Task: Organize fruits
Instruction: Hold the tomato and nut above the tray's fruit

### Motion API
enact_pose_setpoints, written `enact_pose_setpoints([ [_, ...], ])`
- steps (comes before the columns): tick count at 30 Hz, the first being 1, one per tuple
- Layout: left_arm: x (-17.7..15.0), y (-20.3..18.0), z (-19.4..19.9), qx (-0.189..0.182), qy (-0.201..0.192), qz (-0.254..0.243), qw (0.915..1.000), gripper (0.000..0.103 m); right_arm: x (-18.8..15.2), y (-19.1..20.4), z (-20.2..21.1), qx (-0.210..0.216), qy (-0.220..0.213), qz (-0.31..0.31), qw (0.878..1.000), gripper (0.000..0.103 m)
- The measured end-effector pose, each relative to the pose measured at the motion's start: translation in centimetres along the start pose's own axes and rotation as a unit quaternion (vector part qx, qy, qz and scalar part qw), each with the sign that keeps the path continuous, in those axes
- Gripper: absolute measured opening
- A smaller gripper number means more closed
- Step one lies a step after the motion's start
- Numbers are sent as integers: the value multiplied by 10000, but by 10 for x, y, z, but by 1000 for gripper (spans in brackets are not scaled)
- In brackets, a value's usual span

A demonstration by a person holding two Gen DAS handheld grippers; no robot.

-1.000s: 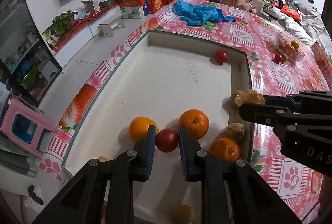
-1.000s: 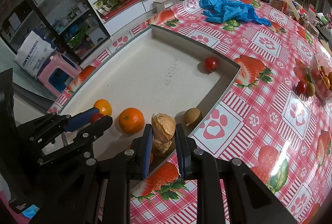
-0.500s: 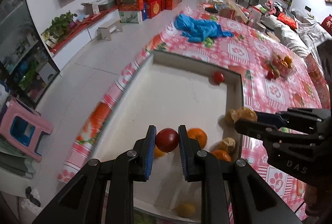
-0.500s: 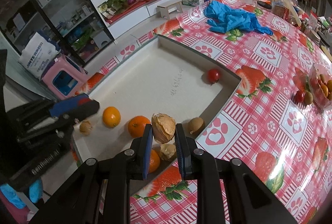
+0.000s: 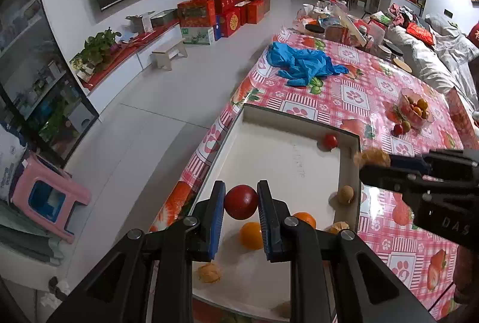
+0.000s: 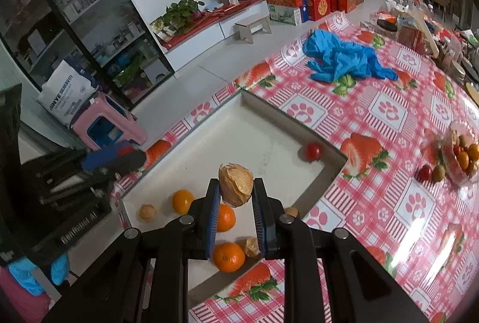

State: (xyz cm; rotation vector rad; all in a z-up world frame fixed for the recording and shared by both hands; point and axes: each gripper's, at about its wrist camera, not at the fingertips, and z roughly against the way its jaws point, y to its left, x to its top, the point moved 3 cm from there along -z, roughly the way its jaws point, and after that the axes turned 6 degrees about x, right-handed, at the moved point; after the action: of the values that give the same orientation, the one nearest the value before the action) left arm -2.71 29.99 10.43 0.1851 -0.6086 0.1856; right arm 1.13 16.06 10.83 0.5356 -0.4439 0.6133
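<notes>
My left gripper point(image 5: 241, 198) is shut on a dark red round fruit point(image 5: 241, 201) and holds it high above the white tray point(image 5: 269, 143). My right gripper point(image 6: 236, 188) is shut on a papery tan husk fruit point(image 6: 235, 184), also well above the tray point(image 6: 239, 125); it shows at the right of the left wrist view point(image 5: 371, 157). In the tray lie oranges point(image 6: 228, 257) point(image 6: 182, 201), small husk fruits point(image 6: 147, 212), a brown kiwi-like fruit point(image 5: 345, 193) and a small red fruit point(image 6: 313, 151) in the far corner.
A clear bowl of mixed fruit point(image 6: 462, 155) stands at the right on the strawberry tablecloth point(image 6: 389, 110), with a red and a brown fruit point(image 6: 431, 173) beside it. Blue cloth point(image 6: 344, 56) lies beyond the tray. A pink stool point(image 6: 107, 125) stands on the floor left.
Both grippers have risen steadily with their fruits; the tray and table look smaller and farther below. The red fruit left the tray floor in the left gripper.
</notes>
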Motion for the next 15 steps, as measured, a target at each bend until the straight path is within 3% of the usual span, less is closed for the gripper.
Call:
enact_pose_setpoints([
  [15, -31, -32, -52, -118, 550, -113, 9984, 23, -22, -24, -43, -89, 496, -253, 9984, 24],
])
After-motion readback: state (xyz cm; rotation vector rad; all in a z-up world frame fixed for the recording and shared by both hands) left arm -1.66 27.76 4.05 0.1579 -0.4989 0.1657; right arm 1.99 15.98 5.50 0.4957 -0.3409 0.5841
